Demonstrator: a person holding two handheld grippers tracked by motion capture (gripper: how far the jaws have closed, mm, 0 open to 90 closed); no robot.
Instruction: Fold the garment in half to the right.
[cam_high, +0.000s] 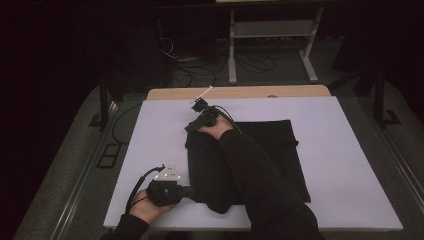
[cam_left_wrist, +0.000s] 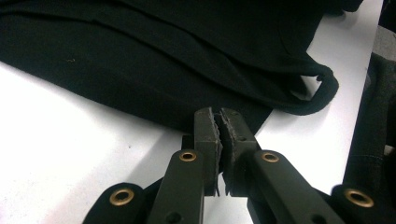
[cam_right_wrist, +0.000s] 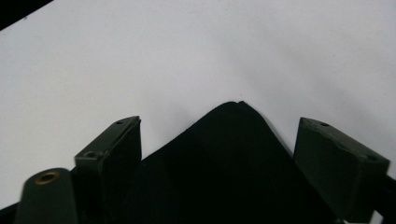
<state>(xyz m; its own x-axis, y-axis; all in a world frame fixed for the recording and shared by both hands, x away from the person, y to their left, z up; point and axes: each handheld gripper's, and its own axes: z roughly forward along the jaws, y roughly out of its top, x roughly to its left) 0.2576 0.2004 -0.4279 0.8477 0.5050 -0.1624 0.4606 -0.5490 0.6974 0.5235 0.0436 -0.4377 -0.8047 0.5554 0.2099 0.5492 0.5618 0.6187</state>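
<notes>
A black cloth (cam_high: 280, 150) lies folded flat on the white board (cam_high: 350, 150). My right gripper (cam_high: 192, 126) is at the cloth's far left corner. In the right gripper view this gripper (cam_right_wrist: 219, 123) is open, and the pointed cloth corner (cam_right_wrist: 224, 163) lies between its jaws without touching the pads. My left gripper (cam_high: 191, 191) rests at the near left, pointing right at the cloth's edge. Its jaws (cam_left_wrist: 219, 116) are shut, tips against the hem of the cloth (cam_left_wrist: 163, 60). No fabric shows between the pads. A looped strap or hem (cam_left_wrist: 322, 93) curls at the cloth's corner.
My right forearm in a dark sleeve (cam_high: 255, 180) crosses over the cloth. A wooden table edge (cam_high: 240, 92) shows behind the board. Cables (cam_high: 200, 70) and a white frame (cam_high: 270, 30) stand on the dark floor beyond. Bare board (cam_high: 155, 135) stretches left of the cloth.
</notes>
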